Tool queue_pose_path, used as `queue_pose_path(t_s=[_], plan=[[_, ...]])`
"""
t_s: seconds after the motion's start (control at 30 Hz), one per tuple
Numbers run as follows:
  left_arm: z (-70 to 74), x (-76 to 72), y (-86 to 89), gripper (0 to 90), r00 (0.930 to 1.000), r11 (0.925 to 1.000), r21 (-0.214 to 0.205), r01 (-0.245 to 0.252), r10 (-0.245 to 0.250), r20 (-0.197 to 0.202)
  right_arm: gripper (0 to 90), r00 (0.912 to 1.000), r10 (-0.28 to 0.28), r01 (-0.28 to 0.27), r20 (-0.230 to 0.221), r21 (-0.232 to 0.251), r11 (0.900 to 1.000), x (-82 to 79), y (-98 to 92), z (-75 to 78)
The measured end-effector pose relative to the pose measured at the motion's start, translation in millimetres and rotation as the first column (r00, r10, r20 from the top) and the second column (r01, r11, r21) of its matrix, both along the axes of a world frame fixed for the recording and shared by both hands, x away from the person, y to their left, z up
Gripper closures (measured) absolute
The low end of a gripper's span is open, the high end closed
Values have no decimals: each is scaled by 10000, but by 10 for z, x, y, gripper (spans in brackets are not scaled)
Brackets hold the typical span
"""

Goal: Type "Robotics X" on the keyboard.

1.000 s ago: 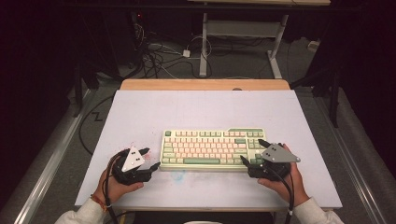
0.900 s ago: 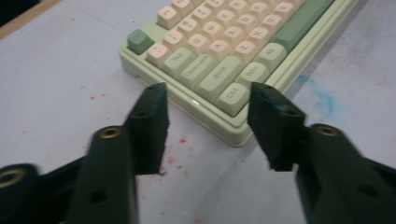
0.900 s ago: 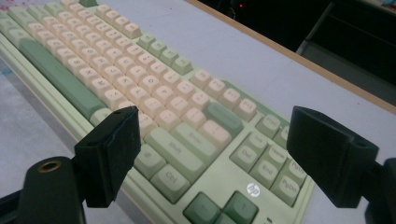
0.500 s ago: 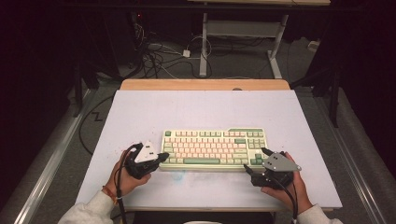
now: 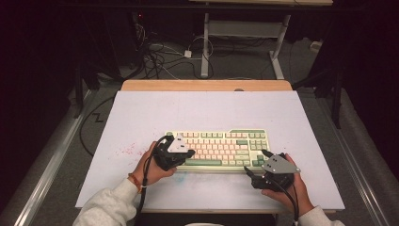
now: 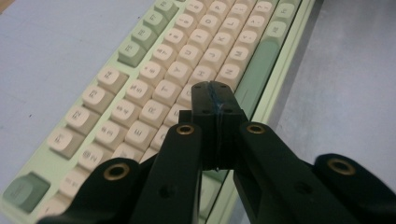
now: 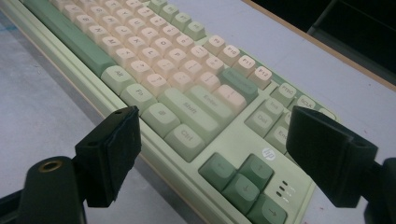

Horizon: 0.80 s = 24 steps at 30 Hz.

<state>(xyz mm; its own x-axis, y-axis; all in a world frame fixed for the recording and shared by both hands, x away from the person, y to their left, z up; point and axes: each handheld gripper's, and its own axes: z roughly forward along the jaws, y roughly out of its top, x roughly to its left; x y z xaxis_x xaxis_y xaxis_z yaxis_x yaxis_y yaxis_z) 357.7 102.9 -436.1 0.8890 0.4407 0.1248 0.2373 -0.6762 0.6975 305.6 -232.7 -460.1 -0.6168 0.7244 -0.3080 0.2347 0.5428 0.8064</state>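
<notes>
A pale green keyboard (image 5: 221,141) with cream and dark green keys lies on the near middle of the white table top (image 5: 197,108). My left gripper (image 5: 190,152) hovers over the keyboard's left front part, jaws shut with nothing between them. In the left gripper view the closed tips (image 6: 212,93) sit just above the letter keys (image 6: 140,93), near the green space bar (image 6: 261,60). My right gripper (image 5: 256,161) is open at the keyboard's right front corner. In the right gripper view its pads (image 7: 116,140) straddle the Ctrl, Shift and arrow keys (image 7: 238,175) without touching.
Faint red specks (image 5: 127,150) mark the table left of the keyboard. A wooden strip (image 5: 207,85) edges the far side. Behind it are floor cables (image 5: 160,56) and a metal desk frame (image 5: 205,42). The table's near edge lies just under both hands.
My left gripper has moved right from beside the keyboard to over its left keys, and its jaws have shut. The right gripper has barely moved.
</notes>
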Motion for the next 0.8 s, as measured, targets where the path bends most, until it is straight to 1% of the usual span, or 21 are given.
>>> queue_pose_path(t_s=[0.1, 0.13, 0.2, 0.3, 0.43, 0.47, 0.5, 0.6, 0.67, 0.73, 0.77, 0.8], plan=[[-19, 48, -114, 879, 9999, 9999, 58, 138, -138, -69, 186, 10000, -7, 7, -25, -69, 10000, 0, 5, -8], [-37, 77, -176, 879, 9997, 9995, 217, 216, -215, -88, 187, 10000, -2, 2, -24, -107, 9999, 2, 7, -10], [-46, 88, -201, 879, 9997, 9994, 238, 245, -242, -100, 188, 10000, -25, 26, 34, -276, 9996, 2, 9, -15], [-92, 123, -282, 879, 9993, 9986, 414, 328, -320, -188, 190, 10000, -12, 13, 34, -266, 9996, 6, 4, -17], [-120, 150, -326, 869, 9992, 9982, 506, 330, -319, -237, 190, 10000, 0, 1, 7, -321, 9995, 7, 12, -26], [-141, 165, -348, 869, 9987, 9973, 609, 403, -384, -320, 190, 10000, 1, -1, -18, -339, 9994, 6, 14, -29], [-150, 170, -358, 867, 9989, 9971, 663, 369, -349, -321, 190, 10000, 44, -45, -15, -383, 9993, 6, 16, -29], [-162, 180, -371, 864, 9986, 9968, 685, 414, -390, -360, 190, 10000, 69, -69, -17, -385, 9992, 3, 18, -29], [-172, 183, -399, 860, 9988, 9960, 800, 401, -378, -301, 190, 10000, 50, -51, -31, -397, 9992, 5, 20, -30], [-175, 189, -411, 857, 9989, 9962, 772, 396, -375, -283, 191, 10000, 69, -71, -34, -404, 9992, 6, 22, -35], [-183, 196, -420, 858, 9989, 9963, 770, 374, -351, -316, 192, 9999, 93, -95, -59, -437, 9990, 6, 24, -37], [-200, 204, -434, 867, 9987, 9955, 869, 368, -335, -390, 194, 9999, 137, -141, -84, -481, 9987, 6, 26, -38]])
